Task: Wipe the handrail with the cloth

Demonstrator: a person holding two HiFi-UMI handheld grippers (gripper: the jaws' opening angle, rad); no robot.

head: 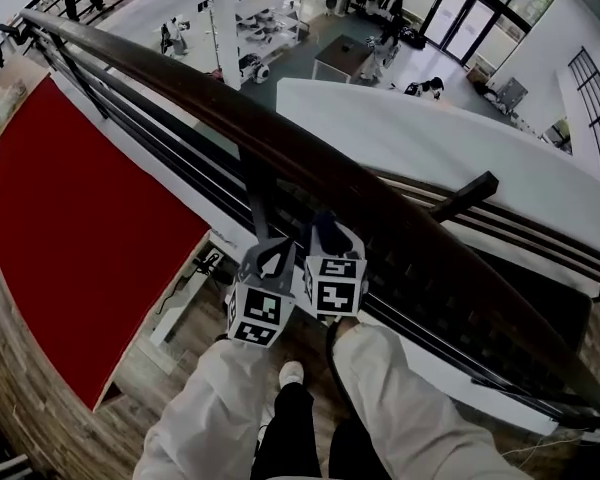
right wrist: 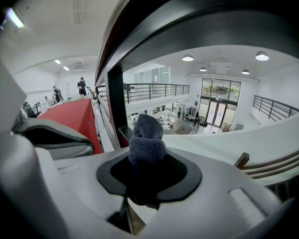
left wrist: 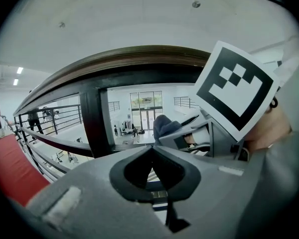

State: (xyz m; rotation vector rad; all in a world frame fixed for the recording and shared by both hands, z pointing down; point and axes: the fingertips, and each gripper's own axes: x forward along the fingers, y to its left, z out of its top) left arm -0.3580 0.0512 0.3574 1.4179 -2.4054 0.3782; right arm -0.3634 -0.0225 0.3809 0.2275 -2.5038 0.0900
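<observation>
The head view is looking down over a dark brown wooden handrail (head: 280, 148) that is running diagonally across a mezzanine, with a wood-plank floor (head: 20, 408) and a red flat panel (head: 70, 228) to its left and a bright atrium far below. Both grippers are reaching forward side by side, close together, above pale trousers (head: 220, 398). The left gripper (head: 273, 260) and right gripper (head: 325, 246) are sitting at the rail's near edge. A blue-grey knitted cloth (head: 325, 230) is poking out of the right one.

The left gripper view is showing its fingers closed on each other with nothing between them. The rail is arching overhead on a black metal post (left wrist: 92, 118), and the cloth is showing to the right.

The right gripper view is showing its fingers clamping the cloth, which is bulging upward just beneath the rail. Whether the two are touching cannot be told. Glass doors (right wrist: 219, 106) are standing across the hall.
</observation>
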